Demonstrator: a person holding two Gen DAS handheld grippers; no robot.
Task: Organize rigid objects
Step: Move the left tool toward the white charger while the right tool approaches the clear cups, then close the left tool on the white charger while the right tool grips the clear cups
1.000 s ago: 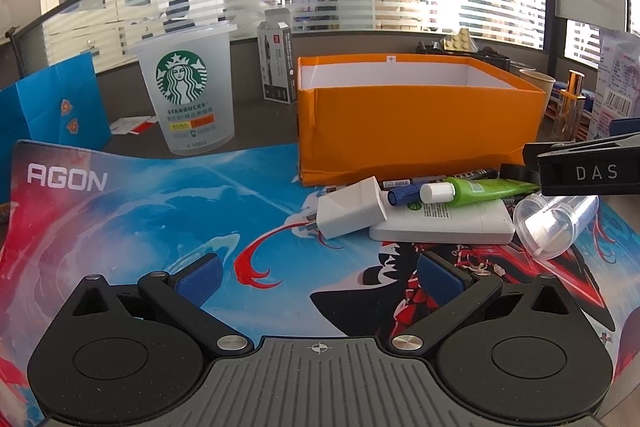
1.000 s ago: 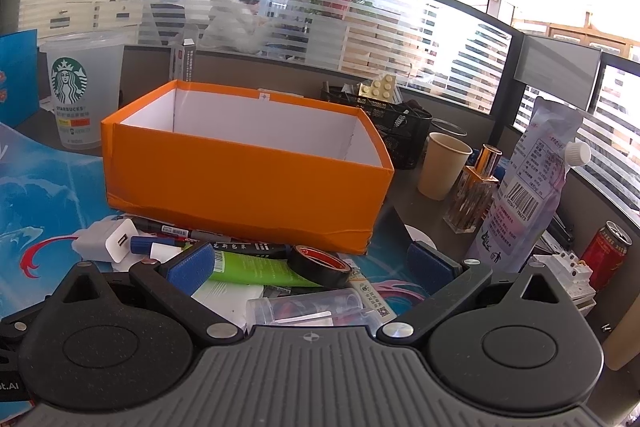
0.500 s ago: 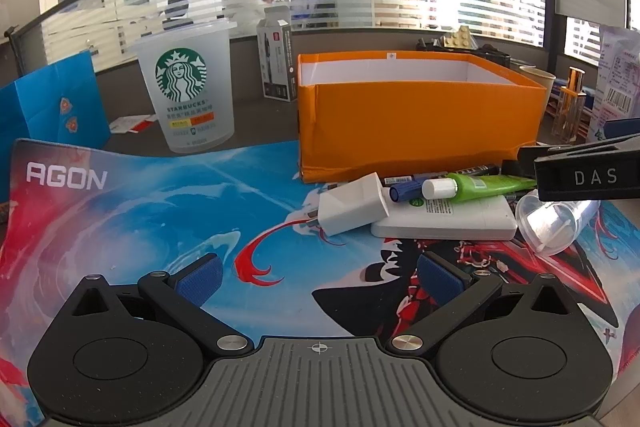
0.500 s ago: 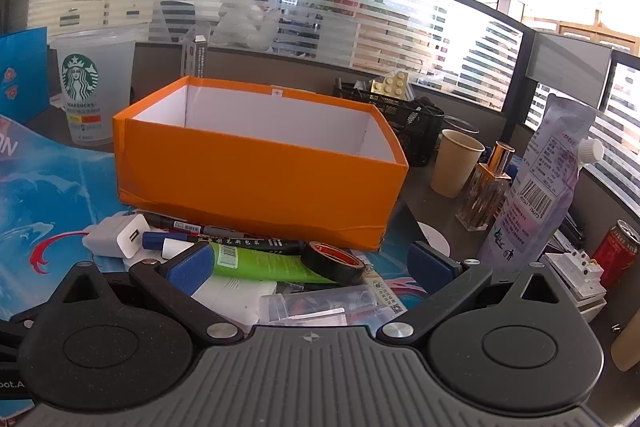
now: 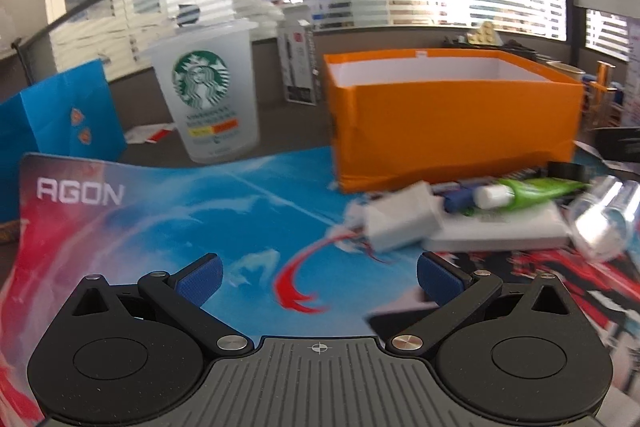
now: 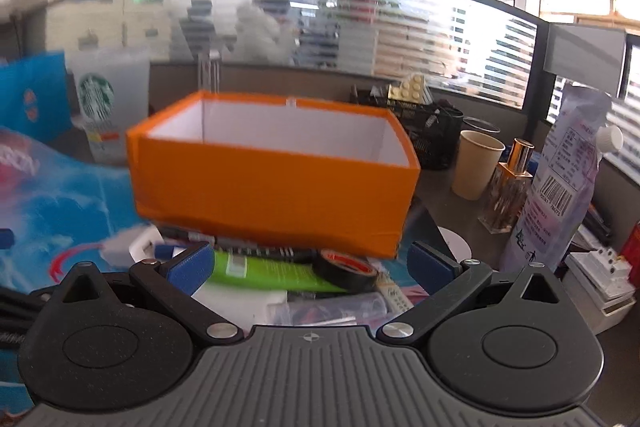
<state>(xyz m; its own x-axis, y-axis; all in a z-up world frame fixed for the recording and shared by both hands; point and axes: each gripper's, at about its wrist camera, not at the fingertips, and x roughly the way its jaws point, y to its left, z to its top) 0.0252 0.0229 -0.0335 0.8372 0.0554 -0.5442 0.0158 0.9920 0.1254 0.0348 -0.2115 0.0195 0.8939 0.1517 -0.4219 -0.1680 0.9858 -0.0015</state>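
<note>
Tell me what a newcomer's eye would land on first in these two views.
The bright orange box, open-topped with white inner walls, fills the middle of the right wrist view. In front of it lies a small pile: a green tube, a black tape roll and a white charger. In the left wrist view a Starbucks cup stands left of the box, behind the blue and red AGON mat.

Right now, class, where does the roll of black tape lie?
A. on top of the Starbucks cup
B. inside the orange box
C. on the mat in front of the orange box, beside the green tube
C: the roll of black tape lies in front of the orange box, against the green tube.
</note>
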